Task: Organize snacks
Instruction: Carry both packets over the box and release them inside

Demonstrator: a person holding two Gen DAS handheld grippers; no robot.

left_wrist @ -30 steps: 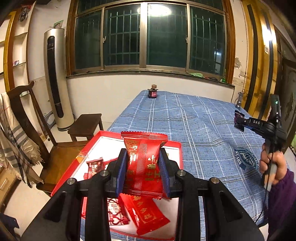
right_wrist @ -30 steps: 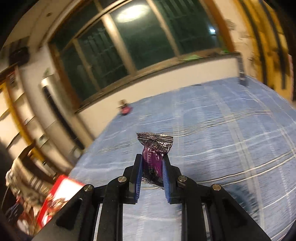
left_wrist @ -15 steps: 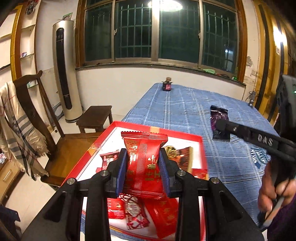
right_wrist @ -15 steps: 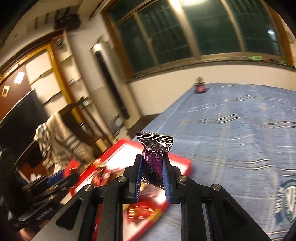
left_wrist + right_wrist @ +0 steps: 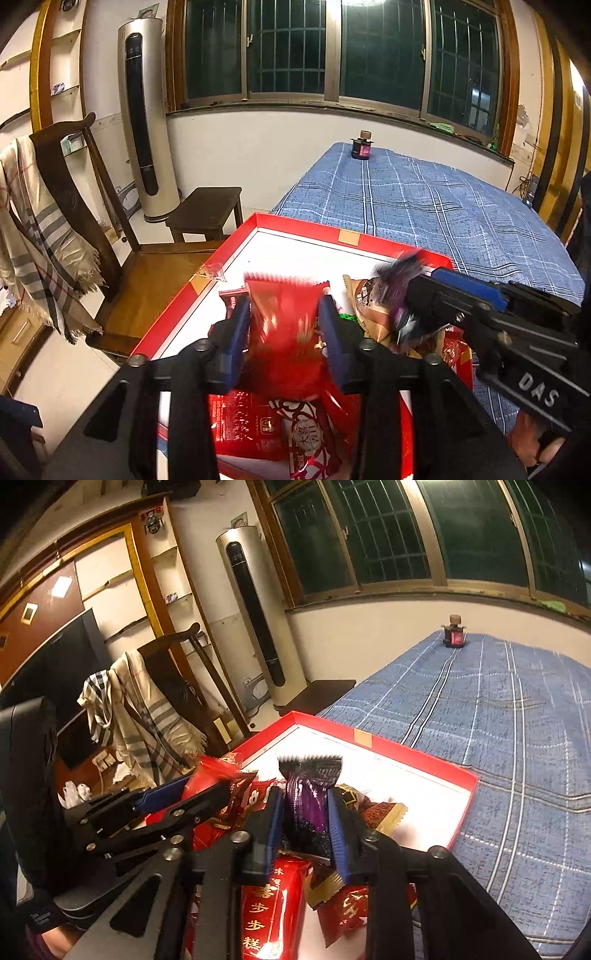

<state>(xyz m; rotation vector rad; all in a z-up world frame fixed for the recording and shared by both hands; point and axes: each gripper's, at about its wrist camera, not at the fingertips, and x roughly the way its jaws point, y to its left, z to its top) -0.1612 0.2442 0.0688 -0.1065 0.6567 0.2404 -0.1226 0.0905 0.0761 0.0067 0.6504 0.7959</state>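
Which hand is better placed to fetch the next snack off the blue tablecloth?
Right gripper: it sits on the side of the red tray that borders the tablecloth; the left gripper is nearer the chair.

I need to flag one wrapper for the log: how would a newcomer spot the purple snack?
Find the blue checked tablecloth, then the red tray at its near corner. Above the heap of packets there, the purple snack stands between the right tongs. It is the only purple wrapper; its neighbours are red or brown-gold.
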